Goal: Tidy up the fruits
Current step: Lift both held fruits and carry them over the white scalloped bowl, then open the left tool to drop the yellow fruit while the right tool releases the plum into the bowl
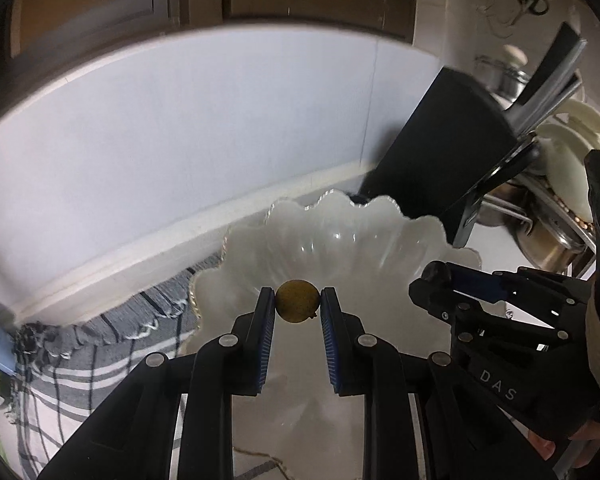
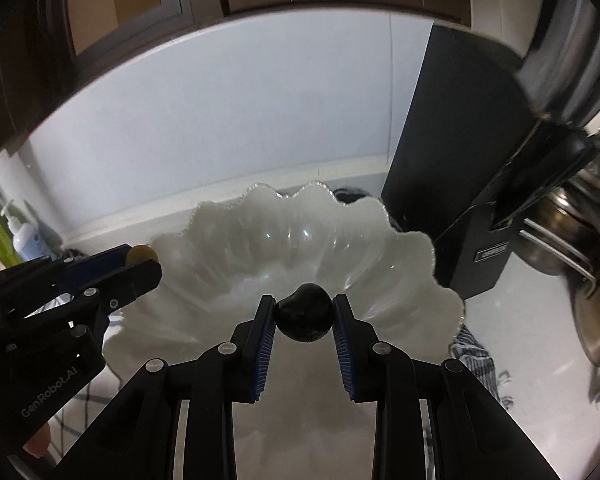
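The left tongs [image 1: 298, 303] pinch a round yellow-brown fruit [image 1: 297, 301] between their tips. The right tongs [image 2: 304, 316] clamp a dark, lumpy fruit [image 2: 305, 314]. Both fruits hang over the scalloped white glass bowl [image 2: 228, 240] just ahead, with a black knife block [image 2: 452, 152] beyond on the right.

"DAS" stands on the right tool [image 1: 436, 280]; "GenRobot.AI" stands on the left tool [image 2: 142, 258].

a home kitchen: steel pots [image 1: 548, 240], knife block [image 2: 452, 184], wooden cabinets [image 1: 100, 4], tiled backsplash [image 1: 180, 128].
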Demonstrator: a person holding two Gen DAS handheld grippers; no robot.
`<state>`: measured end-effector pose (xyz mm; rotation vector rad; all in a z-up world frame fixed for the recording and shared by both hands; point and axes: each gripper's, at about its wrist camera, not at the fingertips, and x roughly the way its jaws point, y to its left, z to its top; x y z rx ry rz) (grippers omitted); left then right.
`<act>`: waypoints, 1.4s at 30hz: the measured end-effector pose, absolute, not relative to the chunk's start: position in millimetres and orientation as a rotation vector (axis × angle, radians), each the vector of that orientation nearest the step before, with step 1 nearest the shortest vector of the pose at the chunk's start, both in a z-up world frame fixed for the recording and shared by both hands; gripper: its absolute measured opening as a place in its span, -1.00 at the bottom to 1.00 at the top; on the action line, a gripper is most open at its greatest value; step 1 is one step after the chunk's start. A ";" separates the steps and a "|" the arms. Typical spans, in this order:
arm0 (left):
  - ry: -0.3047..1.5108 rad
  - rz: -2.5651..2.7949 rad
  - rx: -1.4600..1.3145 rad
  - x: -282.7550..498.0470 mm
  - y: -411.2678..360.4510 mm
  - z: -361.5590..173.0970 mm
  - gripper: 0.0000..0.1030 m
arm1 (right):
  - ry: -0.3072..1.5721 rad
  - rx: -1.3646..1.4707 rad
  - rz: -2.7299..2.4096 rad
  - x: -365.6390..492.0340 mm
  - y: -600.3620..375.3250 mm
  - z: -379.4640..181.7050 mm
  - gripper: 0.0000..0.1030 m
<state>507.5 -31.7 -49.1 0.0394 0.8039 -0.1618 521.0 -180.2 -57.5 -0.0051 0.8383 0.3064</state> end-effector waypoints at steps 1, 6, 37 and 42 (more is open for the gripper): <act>0.823 -0.167 0.040 512.4 -32.2 -53.9 -0.54 | 0.847 -0.004 0.306 523.8 -179.9 -60.2 -0.41; 0.871 -0.170 0.050 526.2 -35.3 -67.7 -0.53 | 0.886 0.001 0.304 536.9 -179.4 -69.8 -0.41; 0.686 -0.086 0.065 432.9 -23.3 -1.6 0.33 | 0.749 0.009 0.241 453.8 -202.0 -15.2 0.10; 0.626 -0.080 0.073 404.6 -22.3 15.3 0.40 | 0.693 -0.012 0.232 425.9 -201.4 0.9 0.10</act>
